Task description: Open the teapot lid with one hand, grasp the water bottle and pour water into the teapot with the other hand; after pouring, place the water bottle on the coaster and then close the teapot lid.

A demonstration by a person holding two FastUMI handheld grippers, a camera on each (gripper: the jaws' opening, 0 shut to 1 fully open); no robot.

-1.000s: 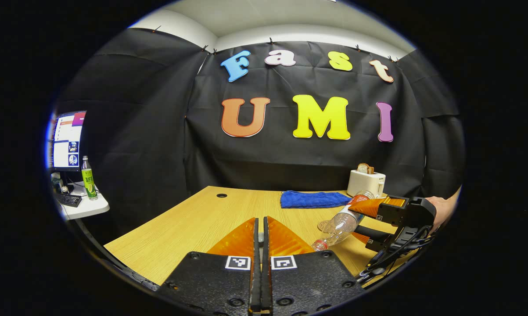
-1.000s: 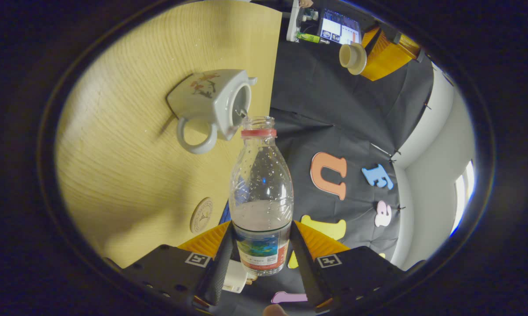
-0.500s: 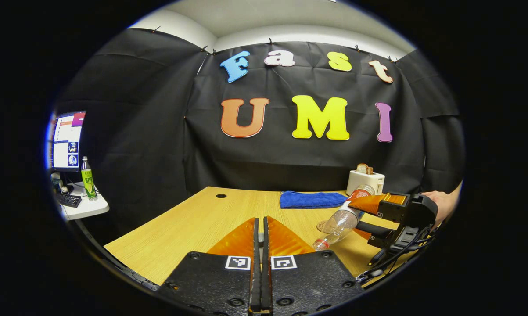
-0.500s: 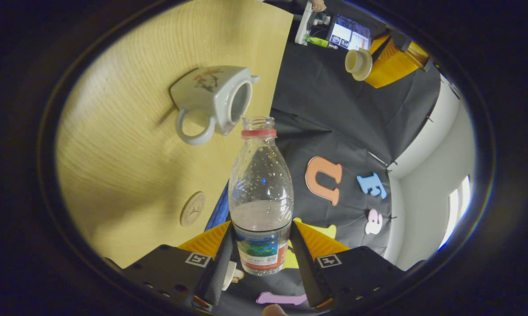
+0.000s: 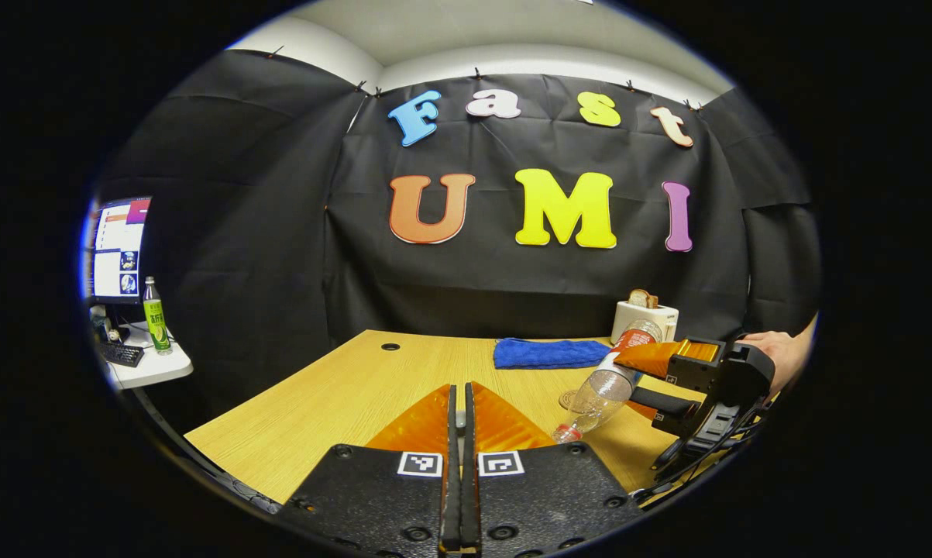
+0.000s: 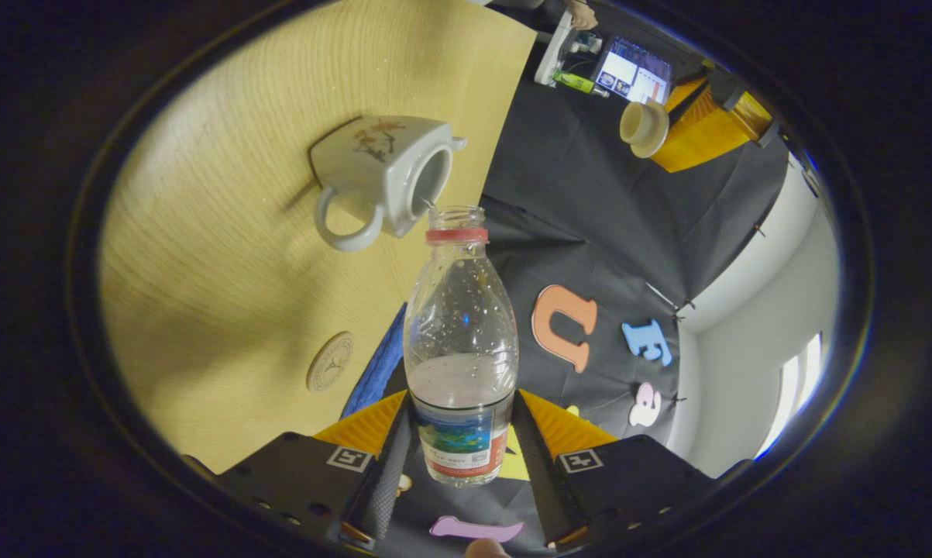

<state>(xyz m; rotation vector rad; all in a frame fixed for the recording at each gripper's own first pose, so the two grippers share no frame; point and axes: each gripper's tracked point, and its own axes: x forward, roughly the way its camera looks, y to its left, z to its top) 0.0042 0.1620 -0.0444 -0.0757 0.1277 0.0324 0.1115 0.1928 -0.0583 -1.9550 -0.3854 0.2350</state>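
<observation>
Right gripper [image 6: 461, 434] is clamped on the lower, labelled part of the water bottle [image 6: 460, 341], a finger pressing each side; the bottle's long axis runs straight out along the fingers, its uncapped mouth with the red ring pointing away from the camera; the right gripper view shows it tipped so that the mouth sits just beside the open top of the teapot [image 6: 384, 174], which stands on the wooden table [image 6: 225, 256] with its handle loop turned toward the gripper; a little water lies in the bottle down by the label, away from the mouth, so I judge the pour to be at or near its end, though I cannot make out a stream; the round coaster [image 6: 329, 360] lies on the table on the near side of the teapot, closer to the gripper than the pot is, and apart from it; so the coming move, as I read it, is to swing the bottle back upright and bring it down toward that coaster, base first; the right hand is the nearer one, since it carries the bottle; left gripper [image 5: 456, 422] has its fingers closed together, and in the right gripper view it holds the teapot lid [image 6: 642, 129] up off to the side, well apart from the pot; a blue cloth [image 5: 551, 353] and a toaster [image 5: 645, 319] sit at the far edge of the table
</observation>
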